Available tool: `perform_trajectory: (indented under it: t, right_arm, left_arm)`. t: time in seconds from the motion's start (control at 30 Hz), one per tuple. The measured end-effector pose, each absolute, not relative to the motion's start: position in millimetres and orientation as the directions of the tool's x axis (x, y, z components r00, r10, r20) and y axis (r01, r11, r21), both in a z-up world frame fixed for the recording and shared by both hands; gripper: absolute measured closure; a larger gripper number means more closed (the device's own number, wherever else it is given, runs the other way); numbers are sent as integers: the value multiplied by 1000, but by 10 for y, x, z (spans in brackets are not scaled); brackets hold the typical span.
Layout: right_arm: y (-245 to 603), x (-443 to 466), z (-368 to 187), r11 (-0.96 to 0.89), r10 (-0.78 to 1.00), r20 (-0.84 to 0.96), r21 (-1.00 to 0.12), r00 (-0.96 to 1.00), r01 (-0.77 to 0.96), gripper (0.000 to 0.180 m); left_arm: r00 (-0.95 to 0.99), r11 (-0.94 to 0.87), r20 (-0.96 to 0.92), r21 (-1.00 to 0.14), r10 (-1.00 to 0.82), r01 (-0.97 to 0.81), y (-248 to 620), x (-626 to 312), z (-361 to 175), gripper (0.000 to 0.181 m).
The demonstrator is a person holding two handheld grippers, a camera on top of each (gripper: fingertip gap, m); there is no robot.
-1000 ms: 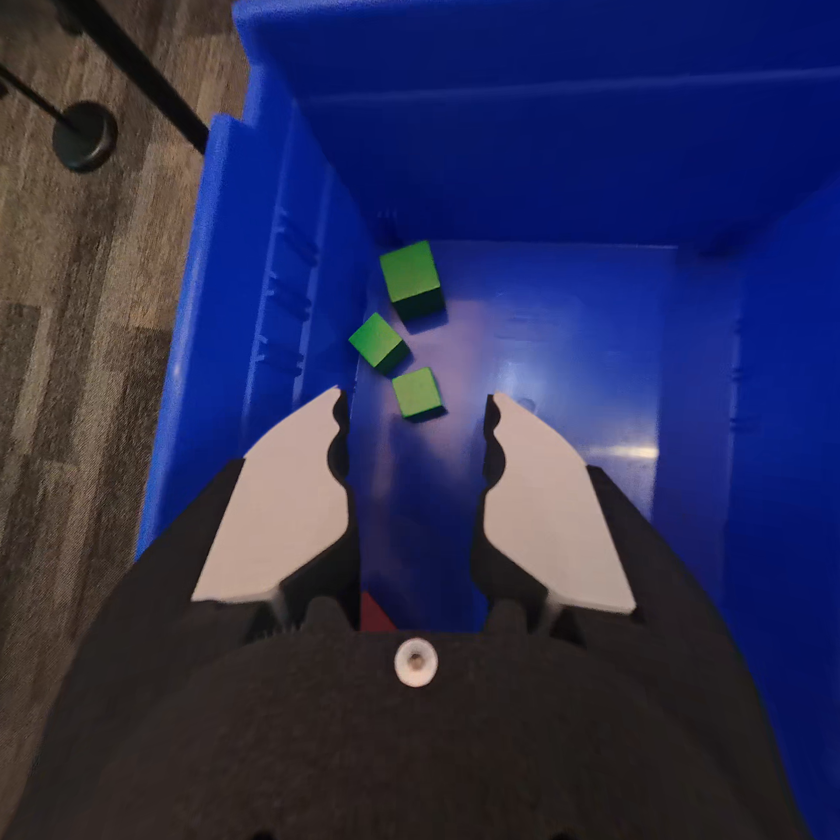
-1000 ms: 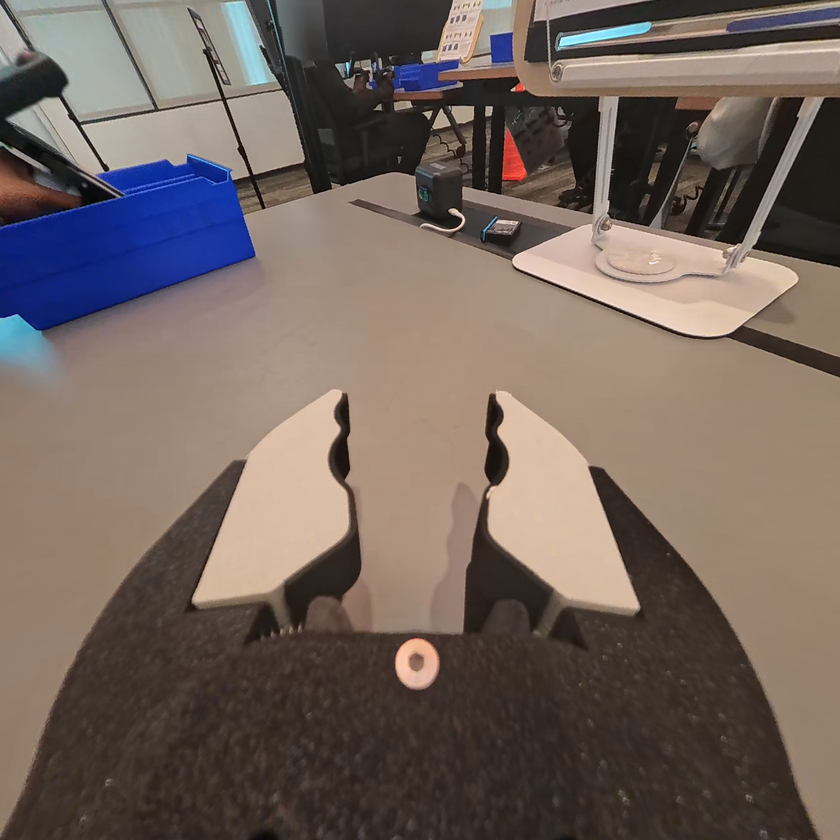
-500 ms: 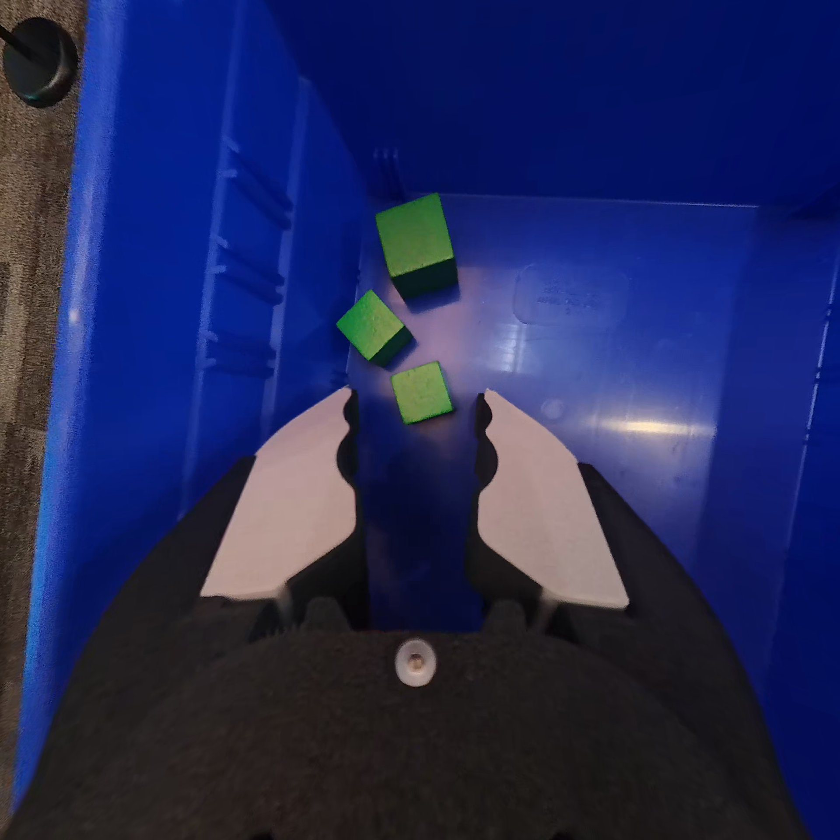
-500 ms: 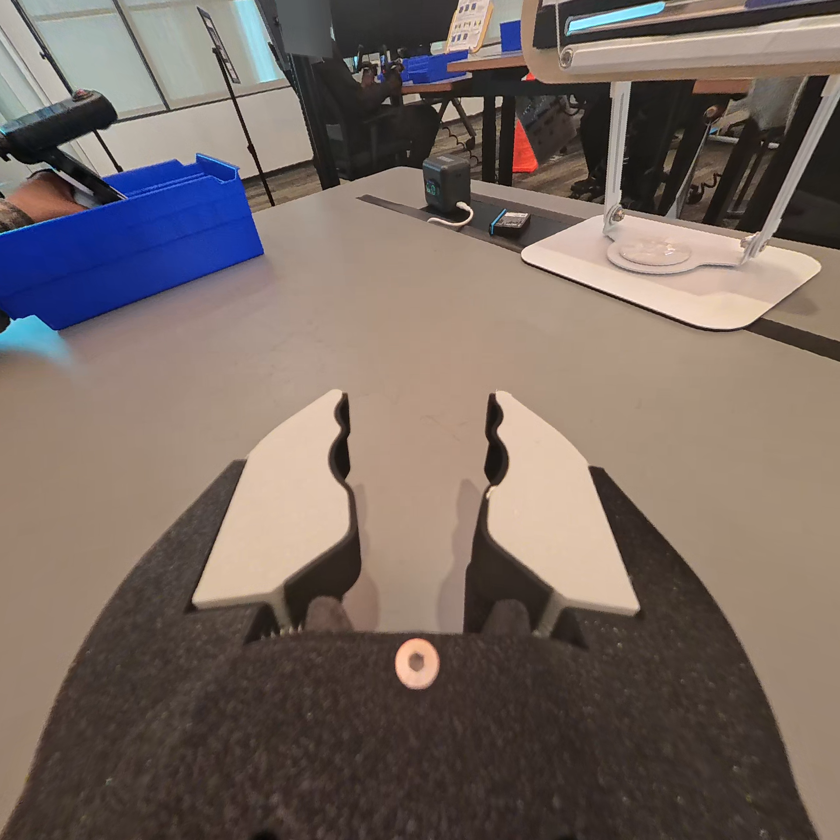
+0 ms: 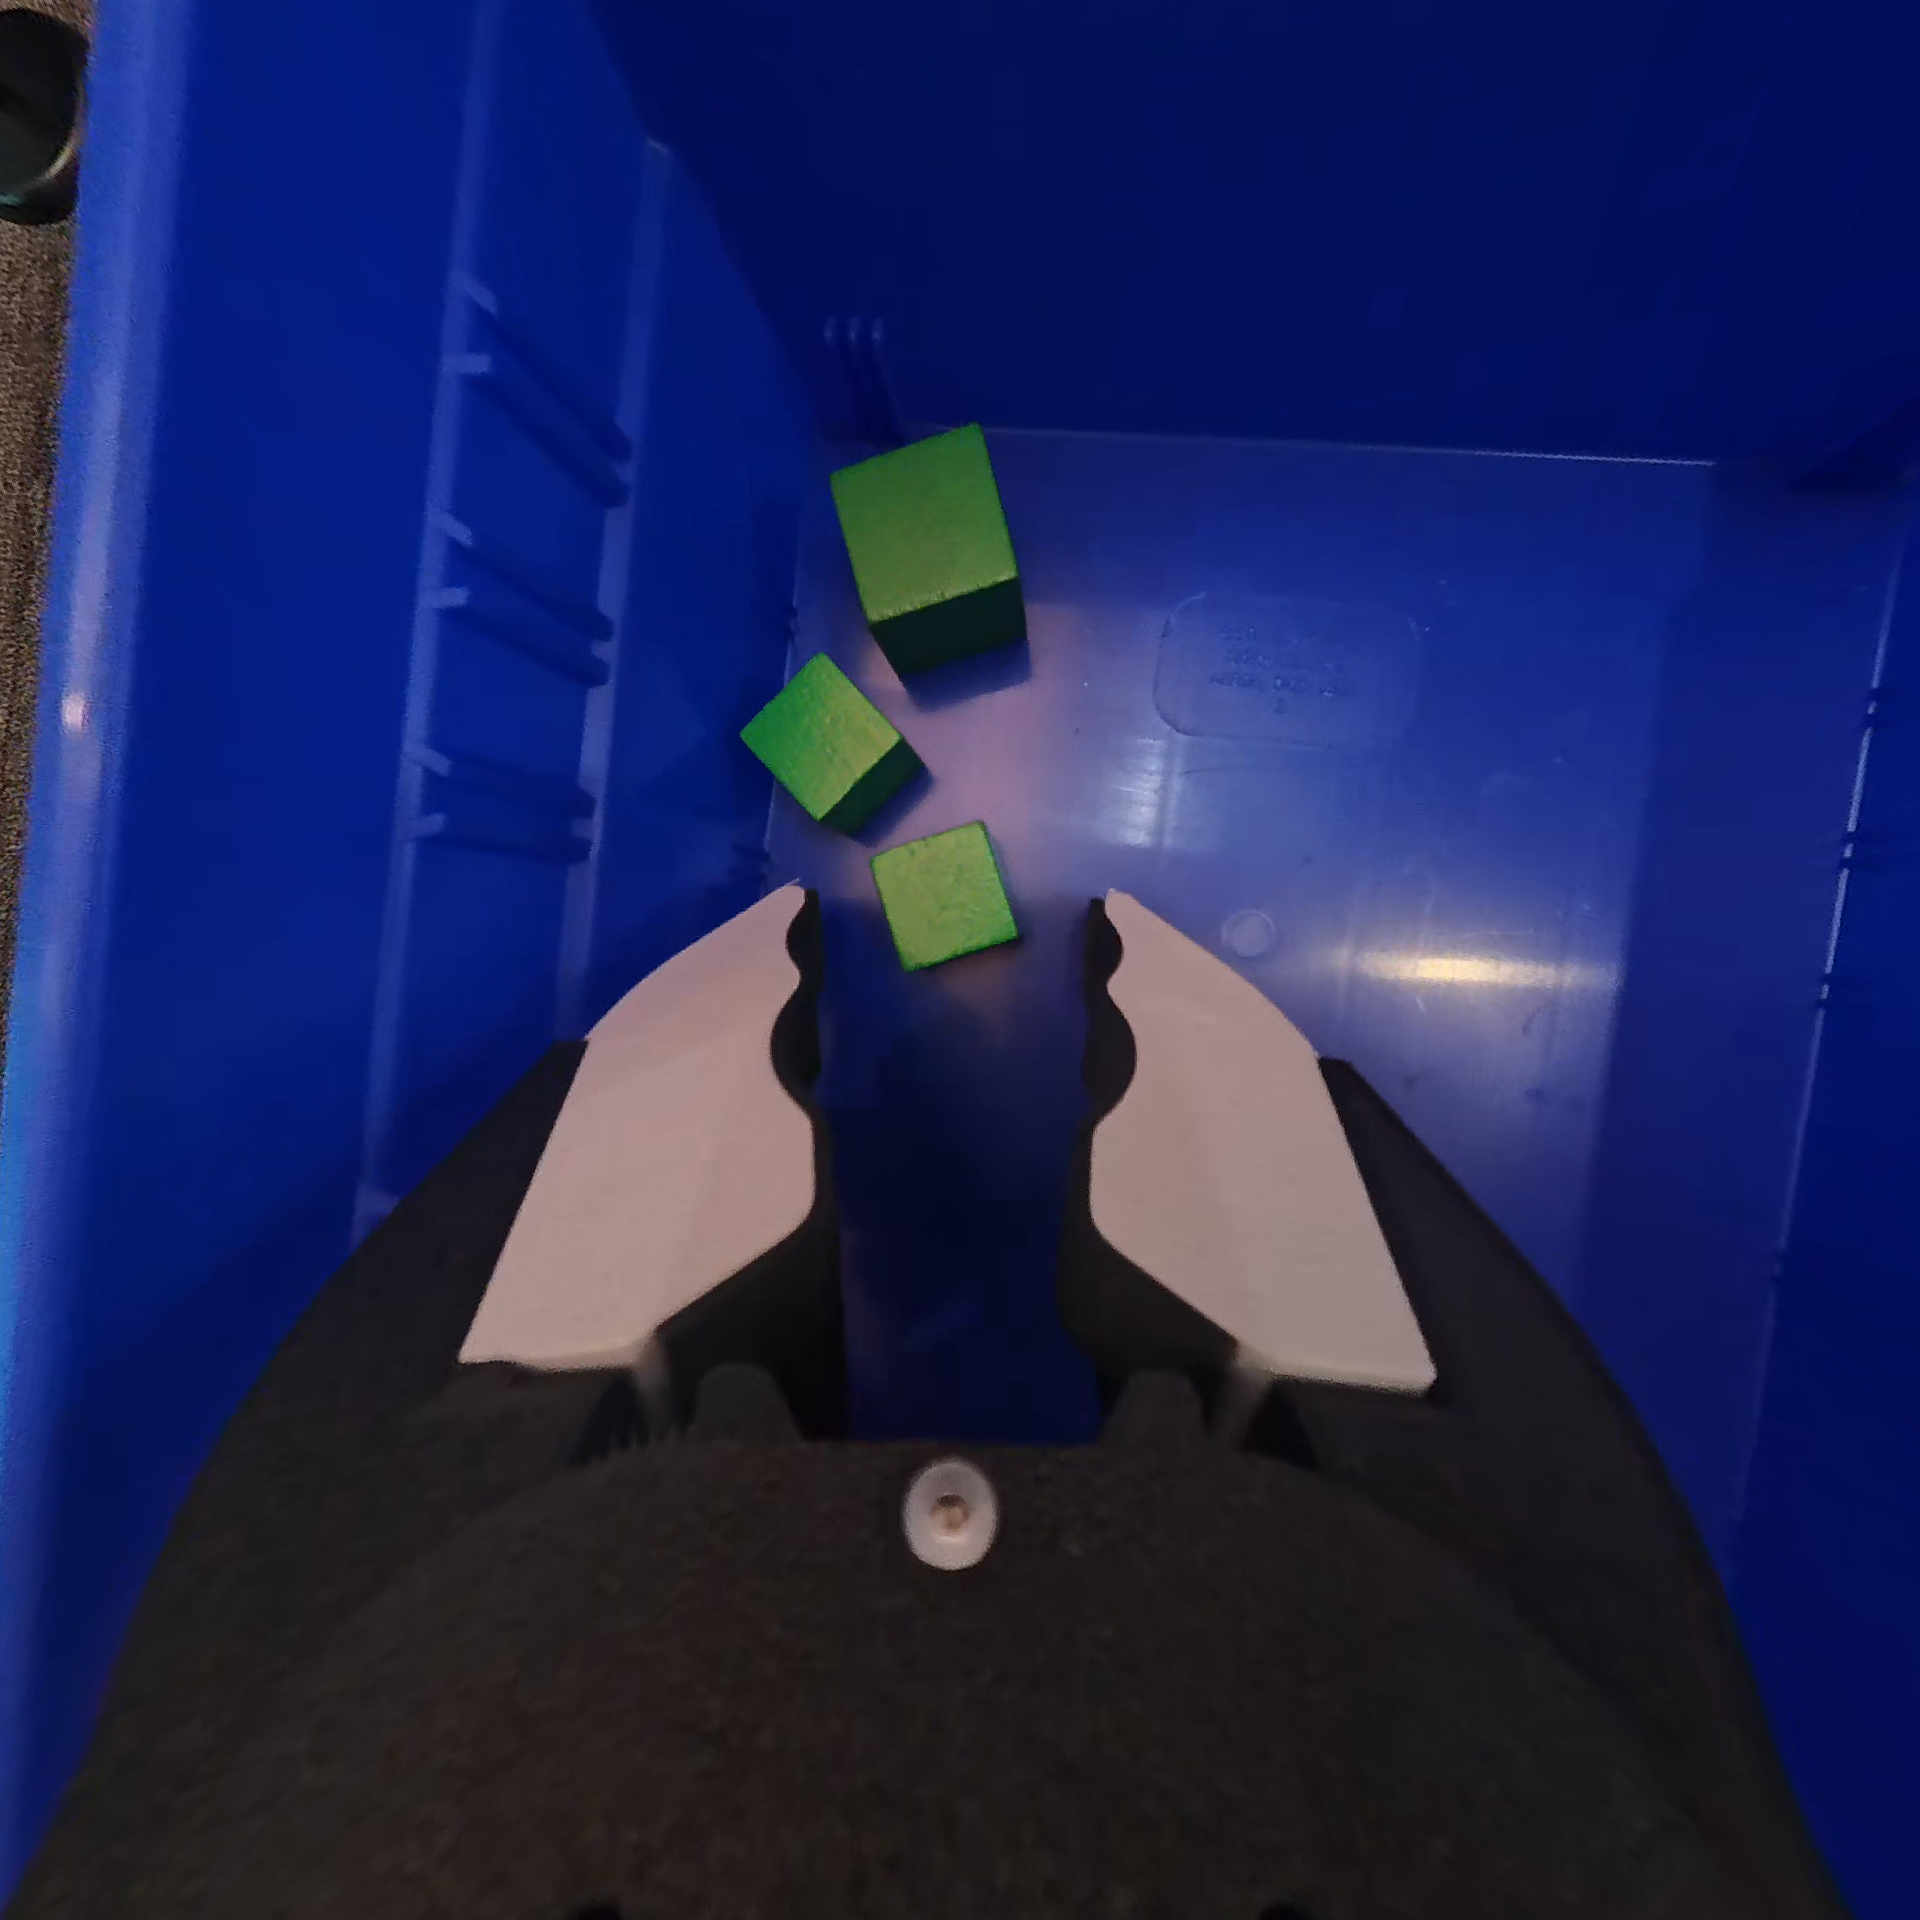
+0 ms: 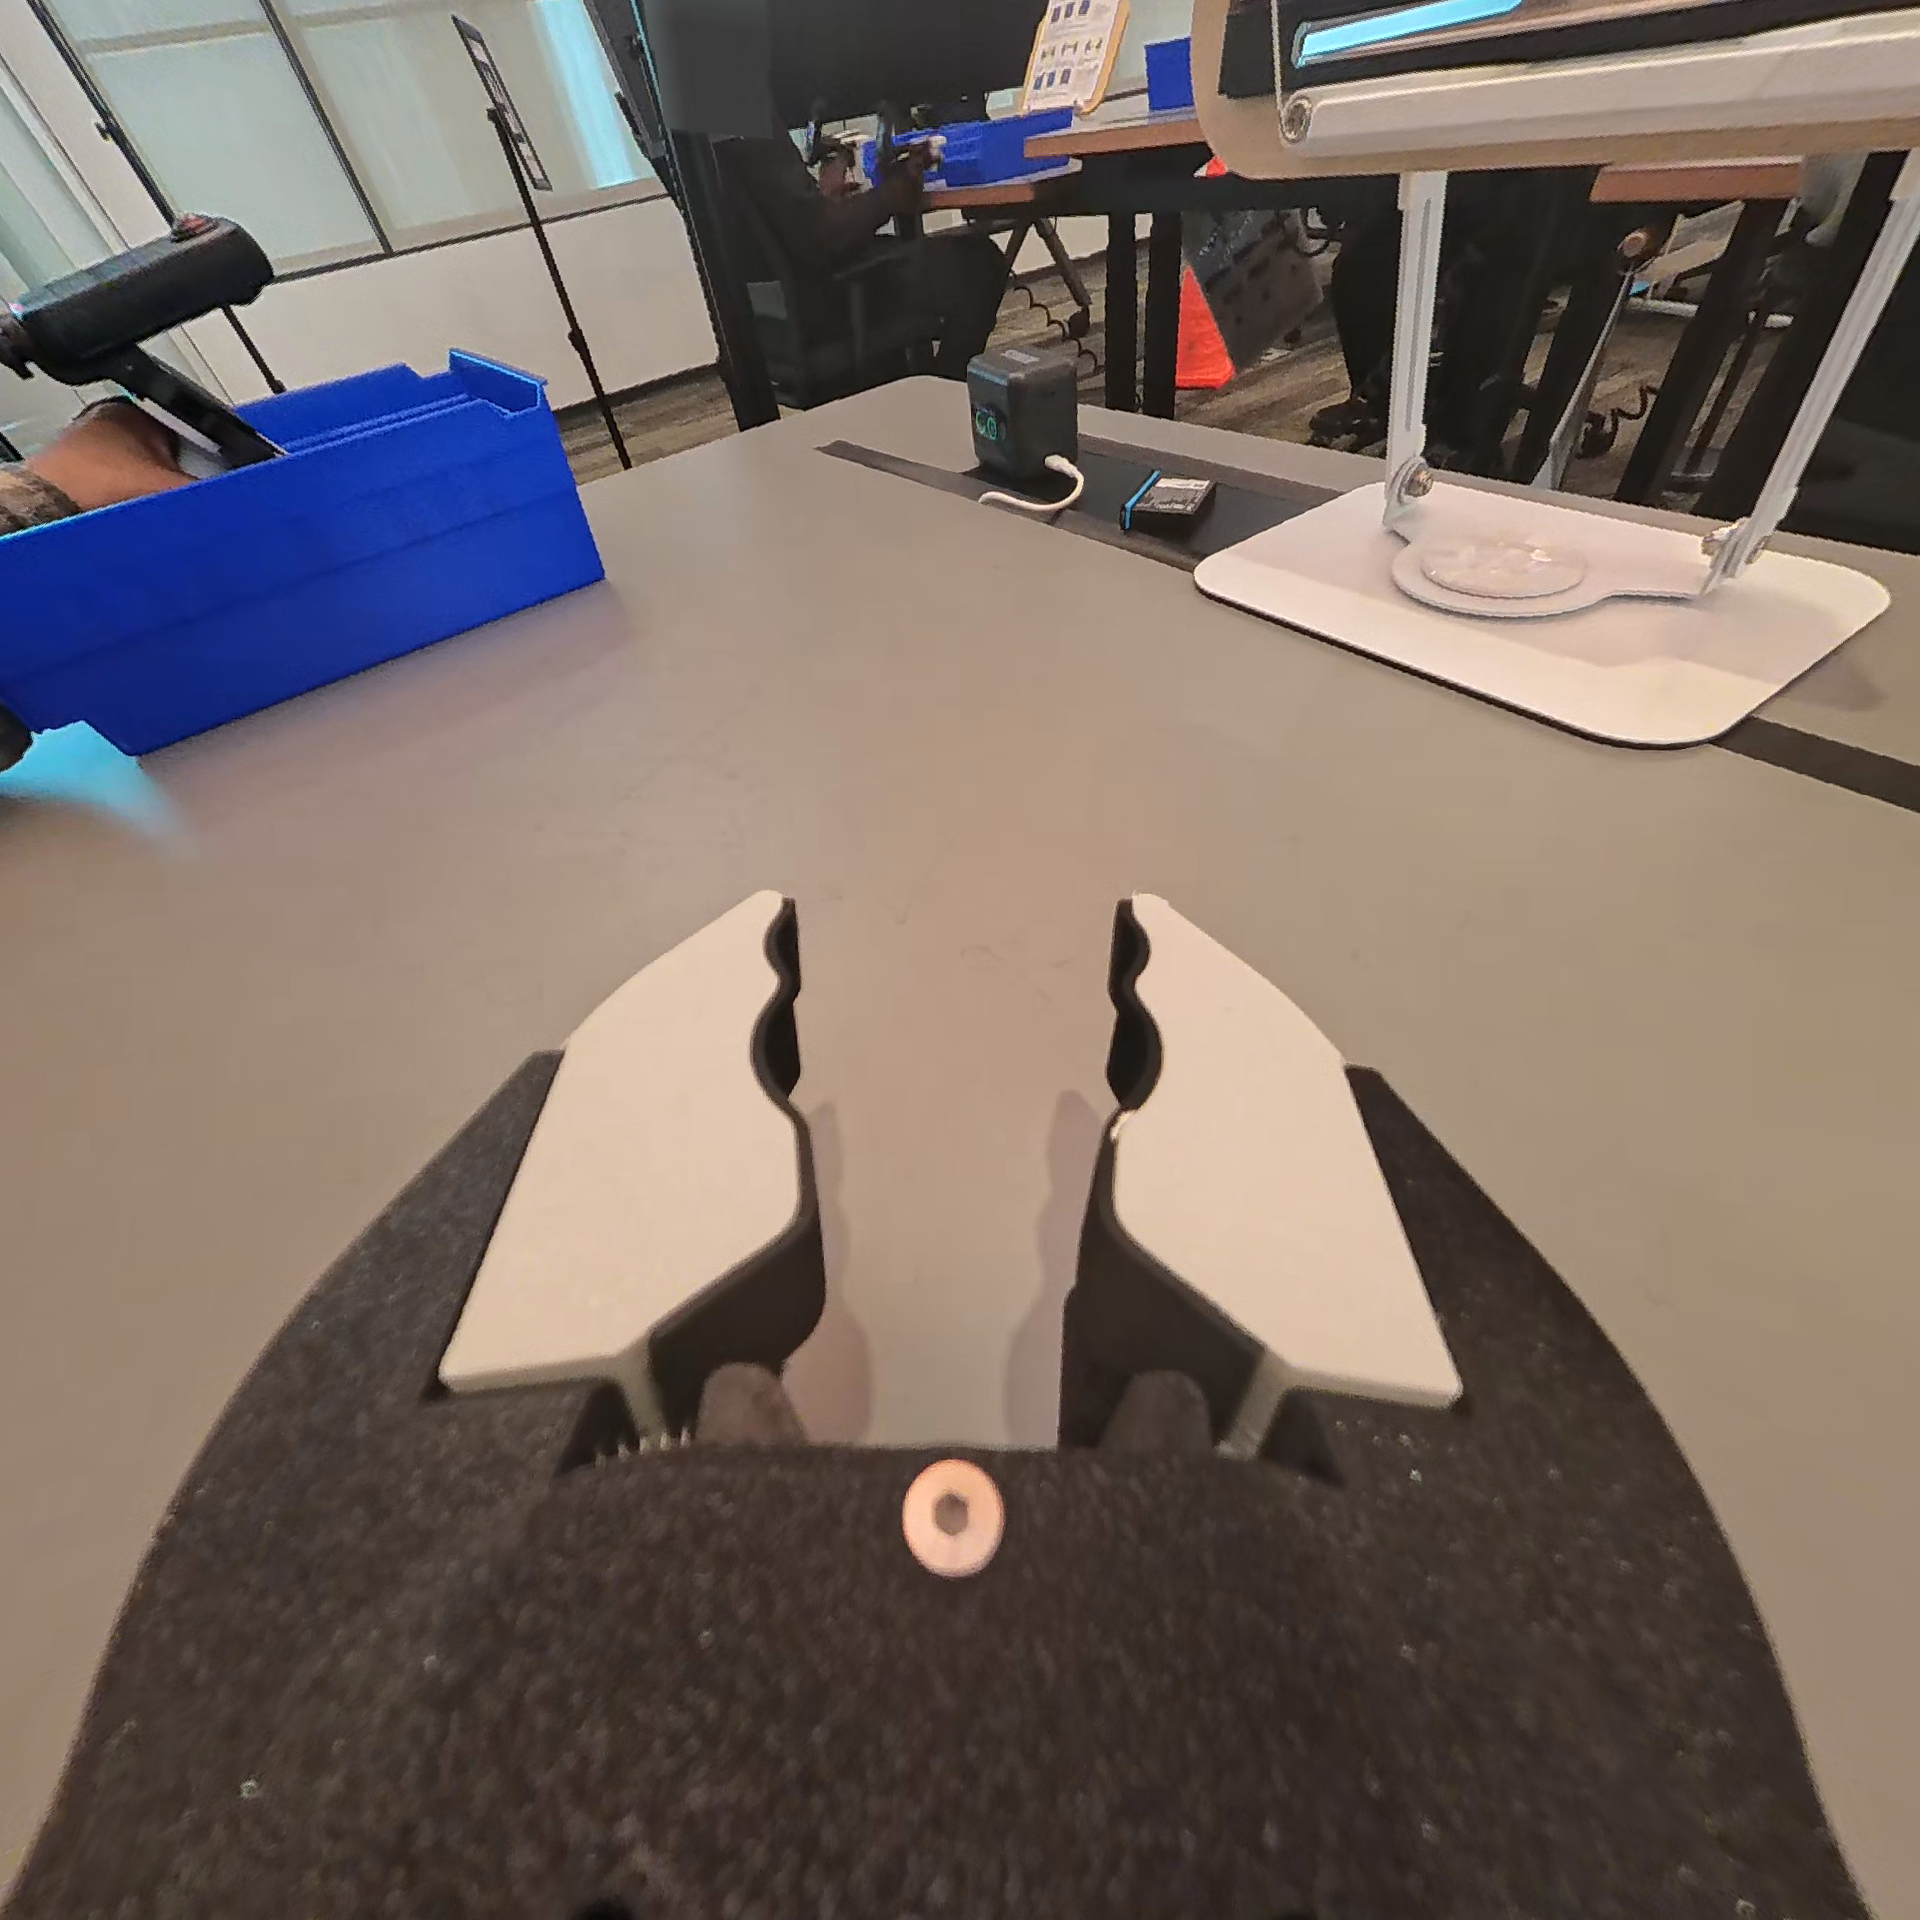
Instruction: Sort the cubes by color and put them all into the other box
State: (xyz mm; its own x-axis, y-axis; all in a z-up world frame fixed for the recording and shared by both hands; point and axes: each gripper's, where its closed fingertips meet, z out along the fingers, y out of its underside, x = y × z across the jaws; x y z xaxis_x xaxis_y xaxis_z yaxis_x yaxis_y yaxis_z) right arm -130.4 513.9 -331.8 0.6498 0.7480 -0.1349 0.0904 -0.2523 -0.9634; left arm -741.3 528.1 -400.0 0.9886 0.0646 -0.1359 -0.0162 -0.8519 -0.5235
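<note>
The left gripper [image 5: 945, 914] hung inside the blue box [image 5: 260, 727], pointing down at its floor, jaws apart and holding nothing. Three green cubes [image 5: 831, 740] lay just ahead of its tips, bunched toward the left wall. The nearest cube [image 5: 943, 896] sat just beyond the gap, a little left of centre. The middle one lay ahead and left, turned on the diagonal, close against the wall foot. The largest cube [image 5: 925, 540] rested farthest ahead, near the far corner. All apart from one another, though narrowly.

Grouping one colour in one corner likely served the sorting, and it kept the rest of the floor free. To the right of the tips the floor was bare and wide, so there was room for other colours there. The left wall, with its ribs, crowded the left finger [image 5: 665, 1132]; any further move that way risked a scrape. Straight up was clear.

The right gripper [image 6: 956, 914] hovered low over the grey table [image 6: 935, 727], jaws spread and empty. The box [image 6: 312, 582] stood well ahead and left of it, and a white stand base [image 6: 1558, 644] ahead to the right. The open tabletop between left it free travel.
</note>
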Motion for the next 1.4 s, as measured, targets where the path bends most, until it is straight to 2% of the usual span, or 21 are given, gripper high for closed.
perform_trajectory:
  t: [1.0,1.17,1.4]
  right_arm:
    - [5133,-1313,-3323,-256,751,-140,-962,645,90,124]
    - [5136,-1312,-3334,-261,751,-143,-961,645,91,124]
    - [5118,-1334,-3312,-254,756,-137,-963,640,94,124]
  left_arm:
    - [994,-832,-105,-554,42,-23,5296,-7329,-3888,128]
    - [998,-791,-62,-612,26,-17,5271,-7256,-3608,125]
    - [997,-682,-71,-728,-32,-73,5212,-7015,-2861,124]
